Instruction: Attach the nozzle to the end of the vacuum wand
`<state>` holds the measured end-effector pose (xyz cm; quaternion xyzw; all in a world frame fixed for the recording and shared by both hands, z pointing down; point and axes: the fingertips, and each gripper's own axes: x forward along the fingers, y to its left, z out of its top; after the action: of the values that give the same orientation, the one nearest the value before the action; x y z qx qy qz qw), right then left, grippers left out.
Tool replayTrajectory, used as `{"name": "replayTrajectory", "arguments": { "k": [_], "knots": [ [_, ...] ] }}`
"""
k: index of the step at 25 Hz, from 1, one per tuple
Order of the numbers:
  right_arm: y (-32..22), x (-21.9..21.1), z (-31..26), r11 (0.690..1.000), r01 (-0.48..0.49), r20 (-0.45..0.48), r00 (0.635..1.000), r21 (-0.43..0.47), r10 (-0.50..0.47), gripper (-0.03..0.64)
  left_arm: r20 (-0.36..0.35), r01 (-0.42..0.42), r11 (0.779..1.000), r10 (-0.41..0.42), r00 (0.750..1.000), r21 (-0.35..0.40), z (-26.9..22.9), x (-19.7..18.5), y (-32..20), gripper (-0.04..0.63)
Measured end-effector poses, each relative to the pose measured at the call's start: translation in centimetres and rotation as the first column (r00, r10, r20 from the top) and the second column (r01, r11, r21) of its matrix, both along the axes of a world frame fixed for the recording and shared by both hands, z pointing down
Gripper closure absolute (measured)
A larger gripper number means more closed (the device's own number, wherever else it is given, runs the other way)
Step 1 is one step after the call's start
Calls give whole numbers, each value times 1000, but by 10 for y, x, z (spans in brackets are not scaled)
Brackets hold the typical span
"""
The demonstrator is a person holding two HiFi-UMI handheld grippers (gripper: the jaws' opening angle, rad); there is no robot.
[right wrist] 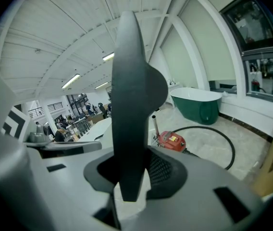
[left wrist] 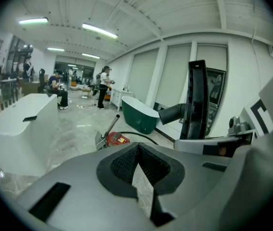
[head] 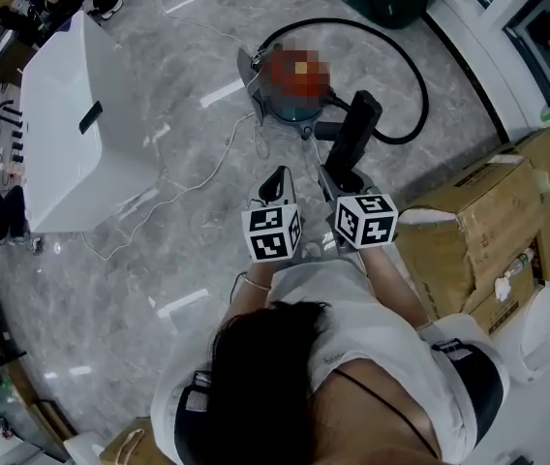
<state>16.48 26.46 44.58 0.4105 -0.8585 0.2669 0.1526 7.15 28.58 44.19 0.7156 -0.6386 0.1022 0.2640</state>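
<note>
Nozzle [right wrist: 131, 95], black, stands upright, clamped between the fingers of the right gripper [head: 341, 180], above the floor [head: 178, 143] and near the red vacuum canister [head: 294, 83] (its wand [right wrist: 154, 125] sticks up beside it). Left gripper [left wrist: 137, 163] fingers are closed together, nothing between them

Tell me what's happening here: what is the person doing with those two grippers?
A person stands on a marble floor with a gripper in each hand. The right gripper is clamped on the black nozzle and holds it upright. The left gripper is shut and empty. The red vacuum sits on the floor ahead, its wand sticking up. The nozzle is not yet on the wand.
</note>
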Motion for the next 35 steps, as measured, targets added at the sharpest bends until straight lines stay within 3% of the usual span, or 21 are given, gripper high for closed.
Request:
{"name": "replayTrajectory", "arguments": {
  "k": [12,22,29,35],
  "knots": [
    [-48,-34,2,1000,-21,-11,1000,-7,21,495,-17,-52,998,52,999,19,2,-29,-61,592],
    [-85,-61,11,999,-31,-44,999,-31,30,495,-47,-99,995,99,994,-7,15,-49,-99,592],
    [-101,-90,14,999,-24,-56,998,-36,22,495,-60,-59,998,59,996,5,17,-81,-127,592],
    [-116,-105,14,998,-49,-52,998,-41,47,495,13,-47,999,47,999,23,18,-107,-145,592]
  ]
}}
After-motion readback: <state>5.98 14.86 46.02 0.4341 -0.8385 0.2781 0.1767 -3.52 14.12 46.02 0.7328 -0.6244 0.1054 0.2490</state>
